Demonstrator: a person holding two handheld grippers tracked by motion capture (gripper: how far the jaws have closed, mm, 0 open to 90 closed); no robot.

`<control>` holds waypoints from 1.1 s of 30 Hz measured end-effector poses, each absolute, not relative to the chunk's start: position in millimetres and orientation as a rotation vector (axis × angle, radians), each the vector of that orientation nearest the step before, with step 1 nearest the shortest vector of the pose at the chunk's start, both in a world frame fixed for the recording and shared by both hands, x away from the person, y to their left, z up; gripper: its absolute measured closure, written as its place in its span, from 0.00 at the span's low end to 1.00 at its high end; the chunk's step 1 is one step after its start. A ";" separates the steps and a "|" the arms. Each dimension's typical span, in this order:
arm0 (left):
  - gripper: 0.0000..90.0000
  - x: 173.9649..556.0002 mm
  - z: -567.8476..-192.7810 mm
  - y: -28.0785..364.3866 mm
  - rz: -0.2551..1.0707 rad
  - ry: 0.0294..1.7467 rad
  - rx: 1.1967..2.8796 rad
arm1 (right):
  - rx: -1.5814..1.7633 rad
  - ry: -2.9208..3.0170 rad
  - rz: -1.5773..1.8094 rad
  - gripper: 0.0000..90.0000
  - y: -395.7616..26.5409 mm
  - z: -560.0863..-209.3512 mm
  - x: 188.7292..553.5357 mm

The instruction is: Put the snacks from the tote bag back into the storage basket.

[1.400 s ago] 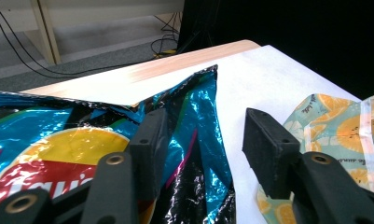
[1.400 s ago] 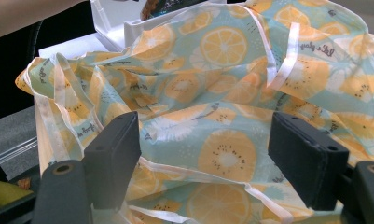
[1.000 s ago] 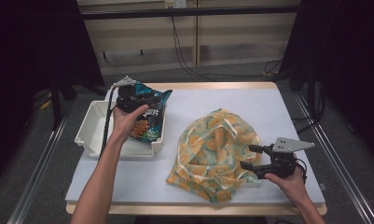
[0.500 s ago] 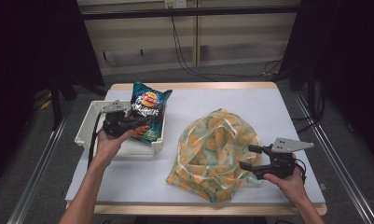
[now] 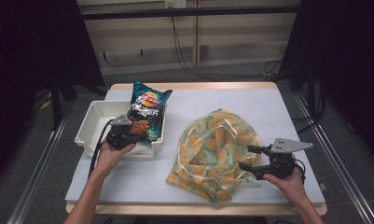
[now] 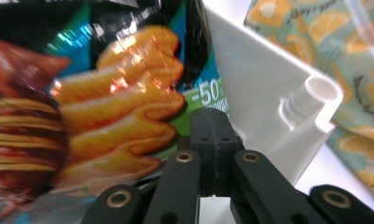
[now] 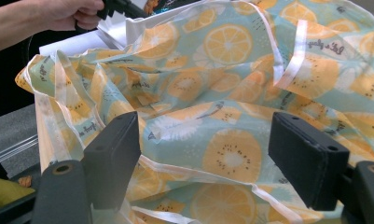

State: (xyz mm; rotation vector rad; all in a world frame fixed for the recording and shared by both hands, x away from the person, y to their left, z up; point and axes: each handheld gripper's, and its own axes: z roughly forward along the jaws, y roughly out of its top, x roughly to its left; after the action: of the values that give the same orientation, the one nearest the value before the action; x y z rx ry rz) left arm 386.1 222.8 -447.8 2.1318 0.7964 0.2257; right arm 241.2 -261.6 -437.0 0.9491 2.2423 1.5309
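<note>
1. Your left tool [image 5: 128,132] has just clenched on the chip bag's [image 5: 146,108] lower edge; the bag stands in the white tray [image 5: 90,126].
2. Your right tool [image 5: 251,157] hangs released beside the lemon-print bag [image 5: 217,144].

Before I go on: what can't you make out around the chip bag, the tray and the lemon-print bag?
- Glossy teal chip bag: whether the shut left gripper pinches its lower edge; hidden by the hand in the high view, blurred in the left gripper view.
- White plastic tray: its floor under the chip bag.
- Lemon-print fabric bag: its inside, covered by folds.
- Right gripper: open; contact with the fabric unclear.
</note>
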 end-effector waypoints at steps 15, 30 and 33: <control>1.00 400.5 -455.3 206.4 0.214 0.792 2.177 | 0.956 2.252 1.527 0.27 -260.9 -438.2 242.0; 1.00 424.8 -447.6 197.2 0.279 0.837 2.173 | 0.955 2.249 1.527 0.27 -261.7 -438.8 242.4; 1.00 428.0 -444.5 194.9 0.280 0.850 2.145 | 0.954 2.249 1.527 0.27 -261.9 -438.7 242.3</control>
State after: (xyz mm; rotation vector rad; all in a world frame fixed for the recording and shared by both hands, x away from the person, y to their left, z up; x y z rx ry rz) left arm 428.0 194.9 -444.5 2.1450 0.8501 0.2797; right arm 242.3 -261.9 -438.7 0.9541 2.2487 1.5274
